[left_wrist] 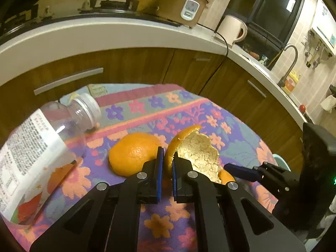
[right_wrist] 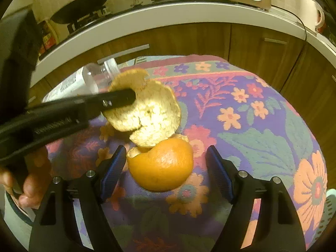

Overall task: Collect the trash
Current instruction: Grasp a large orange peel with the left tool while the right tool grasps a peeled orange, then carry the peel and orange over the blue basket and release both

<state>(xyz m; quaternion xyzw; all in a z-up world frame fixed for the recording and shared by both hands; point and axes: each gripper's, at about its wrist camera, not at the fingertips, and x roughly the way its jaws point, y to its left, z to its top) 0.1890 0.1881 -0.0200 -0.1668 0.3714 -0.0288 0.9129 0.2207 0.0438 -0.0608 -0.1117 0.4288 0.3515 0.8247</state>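
Observation:
On the floral cloth (left_wrist: 189, 109) lies orange peel (left_wrist: 199, 153), its white pith facing up. My left gripper (left_wrist: 167, 155) is shut on that peel's near edge. A rounded piece of peel (left_wrist: 132, 153) sits just to its left. A clear plastic bottle (left_wrist: 35, 147) with a white cap lies on its side at the far left. In the right wrist view my right gripper (right_wrist: 167, 149) stands open, one finger on either side of a domed piece of peel (right_wrist: 161, 166), and the pads do not touch it. The left gripper (right_wrist: 128, 97) reaches in from the left onto the pith-side peel (right_wrist: 151, 113).
Wooden cabinets (left_wrist: 147, 67) under a white counter (left_wrist: 105, 33) stand close behind the table. On the counter are a rice cooker (left_wrist: 182, 4), a kettle (left_wrist: 231, 29), a pan (right_wrist: 84, 4) and a tap (left_wrist: 292, 63). A pale green perforated basket (right_wrist: 327, 212) sits at the right edge. A hand (right_wrist: 31, 184) holds the left gripper.

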